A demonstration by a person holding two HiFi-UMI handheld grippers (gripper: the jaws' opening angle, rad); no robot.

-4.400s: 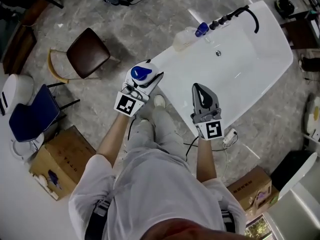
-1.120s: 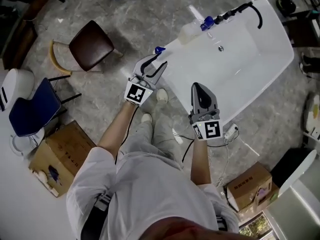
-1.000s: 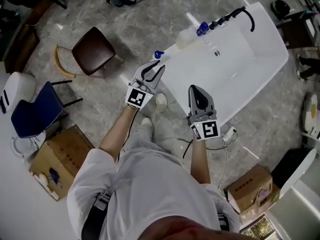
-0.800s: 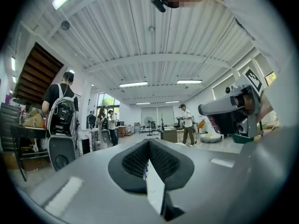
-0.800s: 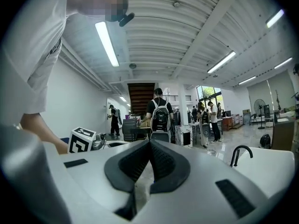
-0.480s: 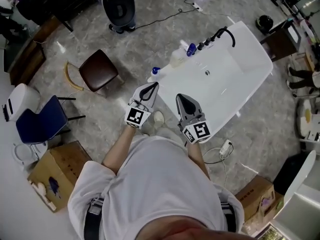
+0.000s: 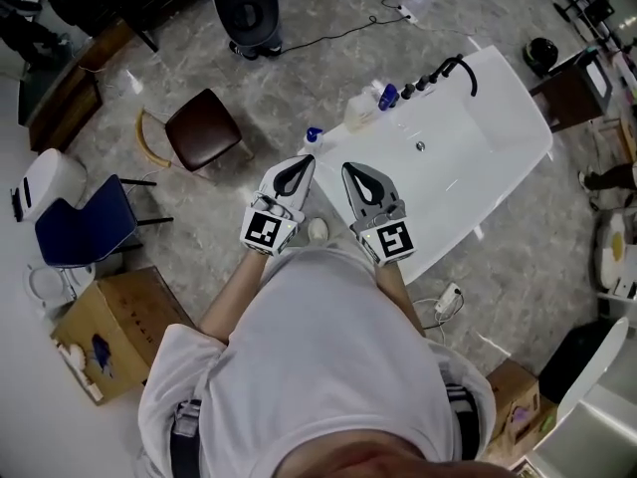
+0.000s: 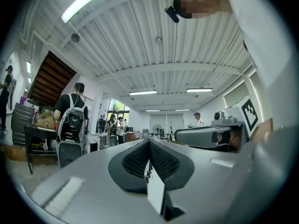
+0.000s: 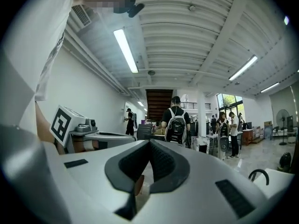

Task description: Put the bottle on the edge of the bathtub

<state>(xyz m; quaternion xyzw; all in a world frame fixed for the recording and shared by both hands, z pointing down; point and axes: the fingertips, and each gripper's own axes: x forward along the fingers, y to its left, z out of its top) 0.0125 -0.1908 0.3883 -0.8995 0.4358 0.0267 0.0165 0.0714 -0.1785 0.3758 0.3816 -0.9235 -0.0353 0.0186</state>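
Observation:
A small white bottle with a blue cap [image 7: 313, 137] stands upright on the near-left corner of the white bathtub's rim [image 7: 498, 182]. No gripper touches it. My left gripper [image 7: 298, 166] is held close in front of my chest, a short way back from the bottle, its jaws shut and empty. My right gripper [image 7: 350, 173] is beside it, also shut and empty. In the left gripper view, the left gripper [image 8: 149, 142] has its pads pressed together and points level across the room. The right gripper view shows the right gripper [image 9: 150, 143] closed the same way.
A larger translucent bottle with a blue cap [image 7: 365, 111] lies by the black faucet [image 7: 454, 69] at the tub's far end. A brown stool [image 7: 203, 129], a blue chair [image 7: 82, 229] and a cardboard box [image 7: 111, 329] stand to the left. A power strip [image 7: 448, 299] lies on the floor.
The left gripper has let go of the small bottle, drawn back toward my chest and shut. The right gripper has moved in beside it. The bottle stays on the rim.

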